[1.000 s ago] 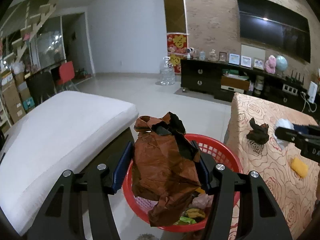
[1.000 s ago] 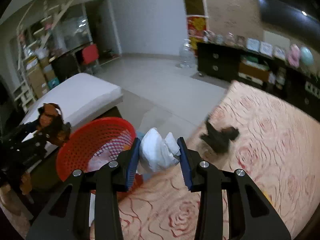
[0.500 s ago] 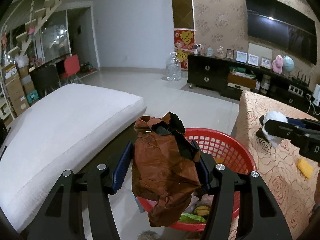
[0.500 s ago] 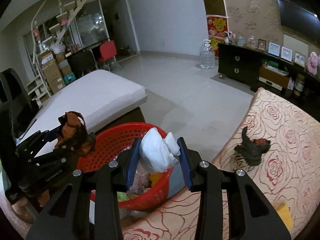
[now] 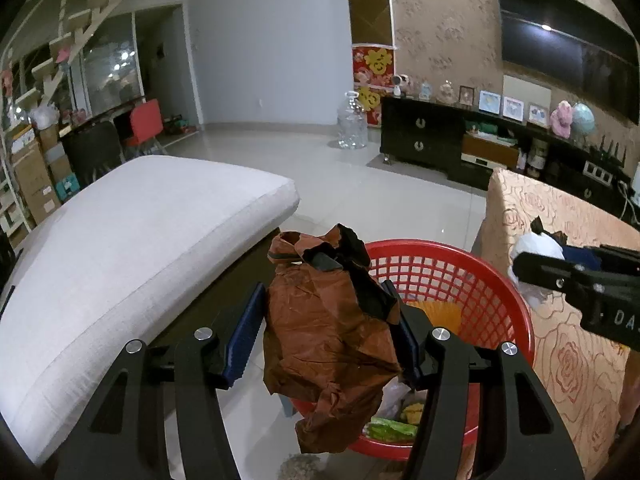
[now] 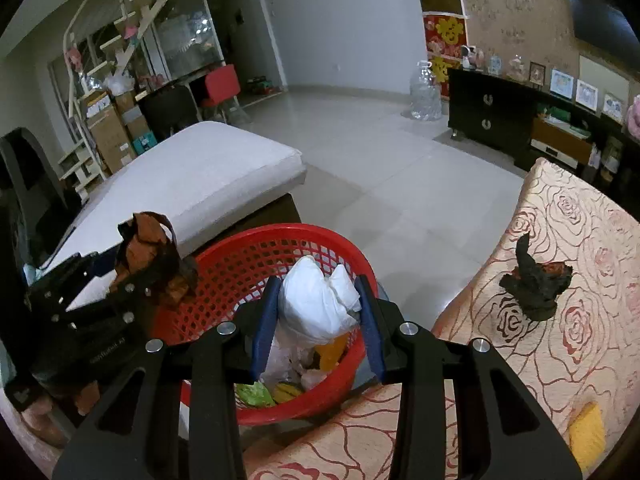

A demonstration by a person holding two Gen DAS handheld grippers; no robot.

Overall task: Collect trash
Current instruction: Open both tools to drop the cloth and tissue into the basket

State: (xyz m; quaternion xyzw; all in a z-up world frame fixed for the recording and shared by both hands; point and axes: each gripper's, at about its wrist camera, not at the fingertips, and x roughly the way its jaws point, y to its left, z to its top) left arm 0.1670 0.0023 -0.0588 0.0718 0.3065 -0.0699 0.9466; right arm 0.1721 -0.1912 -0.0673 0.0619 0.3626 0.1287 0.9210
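Brown crumpled paper (image 5: 328,332) is clamped in the left gripper (image 5: 328,340) beside the red basket (image 6: 256,248); a white tissue wad (image 6: 316,304) is clamped in the right gripper (image 6: 318,316) above it. Both are judged light and soft, best pinched mid-bundle.

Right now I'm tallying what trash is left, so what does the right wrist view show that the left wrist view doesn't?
Only the right wrist view shows the yellow scrap and the whole dark crumpled wad on the rose-patterned tablecloth. Only the left shows the TV. Both show the red basket, the brown wrapper and the white wad.
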